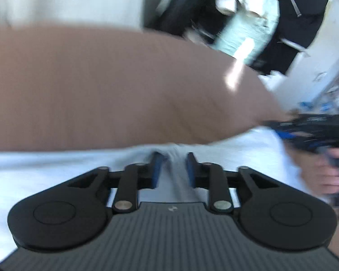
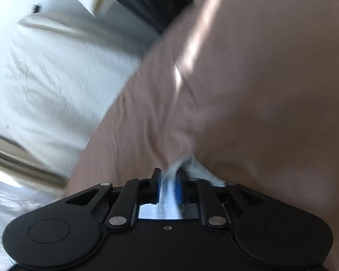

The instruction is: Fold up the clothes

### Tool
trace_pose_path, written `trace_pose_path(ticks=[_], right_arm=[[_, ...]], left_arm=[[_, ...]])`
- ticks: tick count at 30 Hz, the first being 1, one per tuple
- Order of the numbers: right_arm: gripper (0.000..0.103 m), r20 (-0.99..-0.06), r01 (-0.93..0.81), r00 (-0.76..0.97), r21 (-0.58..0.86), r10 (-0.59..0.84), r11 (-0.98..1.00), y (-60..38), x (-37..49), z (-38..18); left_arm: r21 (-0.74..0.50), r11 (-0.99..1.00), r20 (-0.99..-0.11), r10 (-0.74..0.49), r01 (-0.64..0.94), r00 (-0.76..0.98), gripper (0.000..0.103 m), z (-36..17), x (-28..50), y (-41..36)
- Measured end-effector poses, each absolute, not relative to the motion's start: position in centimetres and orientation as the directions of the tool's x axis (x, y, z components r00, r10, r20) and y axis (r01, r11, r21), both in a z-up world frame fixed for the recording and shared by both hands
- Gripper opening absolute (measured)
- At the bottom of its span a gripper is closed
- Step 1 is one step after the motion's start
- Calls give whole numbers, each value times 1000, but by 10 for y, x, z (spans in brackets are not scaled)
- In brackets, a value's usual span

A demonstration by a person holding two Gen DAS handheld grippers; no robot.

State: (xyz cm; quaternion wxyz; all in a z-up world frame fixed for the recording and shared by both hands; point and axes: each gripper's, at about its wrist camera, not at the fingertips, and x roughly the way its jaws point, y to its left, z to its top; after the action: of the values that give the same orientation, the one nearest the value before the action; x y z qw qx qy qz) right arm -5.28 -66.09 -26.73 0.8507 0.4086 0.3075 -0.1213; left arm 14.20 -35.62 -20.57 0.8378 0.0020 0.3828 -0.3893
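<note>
Pale-blue garment (image 2: 169, 194) lay bunched between right gripper (image 2: 168, 180) fingers; left gripper (image 1: 173, 160) fingers stood spread, empty; firmer, even pinches advisable.

The garment (image 1: 214, 149) is pale blue-white and plain. The cloth (image 1: 101, 85) beyond it is plain brown. The tongs (image 2: 168, 181) are black with blue pads.
</note>
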Motion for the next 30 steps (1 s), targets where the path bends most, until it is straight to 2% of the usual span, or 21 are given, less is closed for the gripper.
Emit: trace_pose_path(ticks=[1,2,6,8,10,11,15,19,22,27,30], right_arm=[[36,-637,475,770,529,-41,703,-647,-57,-251],[36,-638,467,766,470,-78,749,-634,-60,-241],[37,-633,338,773,369,-32,866,-581,-64,-224],[37,-658,299,753,308,-26,903,-559,-63,-232],[37,-683,276,730,238,-42,931,-539,-64,-242],[37,-697,295,713,198,-77,935,-534,-67,-251],[29,-721,389,669,133,-181,912,-543,-82,-274],[34,-708,521,630,80,-320,850,-548,-96,-265],[38,-680,581,651,160,-338,798,-546,-107,-251],[49,-633,536,739,343,-232,771,-513,-126,-239],[52,-636,505,756,413,-157,758,-495,-138,-236]], left_arm=[[-216,724,-609,-624,655,489,33,-196,130,-353],[-191,717,-574,-636,671,516,34,-189,122,-351],[-431,551,-532,-795,715,292,34,-191,116,-347],[-462,511,-584,-791,725,185,34,-204,113,-355],[-428,521,-667,-734,738,132,36,-220,106,-362],[-420,523,-680,-723,742,125,37,-226,102,-359],[-477,540,-660,-741,693,123,37,-235,102,-338],[-455,619,-694,-697,640,181,41,-222,109,-326],[-395,672,-717,-651,626,247,48,-216,101,-320],[-360,699,-739,-618,617,269,48,-207,82,-305],[-315,689,-745,-605,653,280,51,-203,68,-303]])
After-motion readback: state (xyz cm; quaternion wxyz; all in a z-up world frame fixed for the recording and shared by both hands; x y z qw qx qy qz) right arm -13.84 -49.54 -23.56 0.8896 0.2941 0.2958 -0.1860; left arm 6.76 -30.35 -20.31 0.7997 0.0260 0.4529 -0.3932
